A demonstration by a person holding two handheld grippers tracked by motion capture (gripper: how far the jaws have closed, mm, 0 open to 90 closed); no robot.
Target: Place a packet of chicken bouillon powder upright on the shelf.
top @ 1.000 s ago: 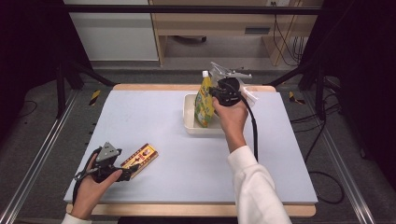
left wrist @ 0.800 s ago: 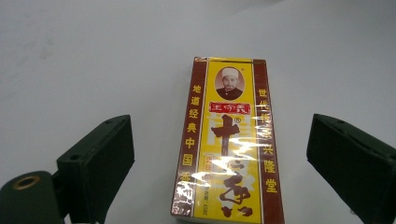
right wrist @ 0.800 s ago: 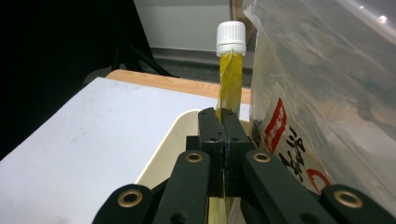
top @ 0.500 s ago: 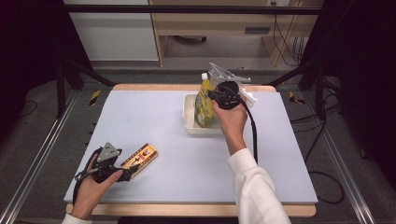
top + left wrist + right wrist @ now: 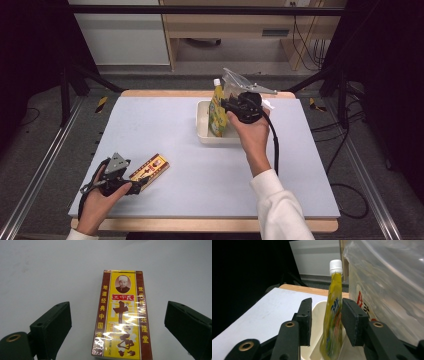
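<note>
A yellow spouted pouch (image 5: 217, 112) with a white cap stands upright in the white tray (image 5: 204, 131) at the table's far middle. My right gripper (image 5: 227, 107) is level with it. In the right gripper view the pouch (image 5: 334, 315) sits between the jaws of my right gripper (image 5: 325, 315), which have just been opening; a gap shows on the left side. A flat yellow and red box (image 5: 150, 168) lies near the front left. My left gripper (image 5: 142, 177) stands open at its near end, and the box (image 5: 121, 302) reaches in between the jaws of my left gripper (image 5: 120, 325), touching neither.
A clear plastic bag (image 5: 235, 82) with something inside stands in the tray beside the pouch, close to my right gripper; it looms large at the right as the bag (image 5: 387, 277). Black frame posts and cables ring the table. Cabinets stand beyond its far edge.
The right hand has shifted slightly toward the near side by the tray. The pouch stays upright. The left hand and the box have not moved.
</note>
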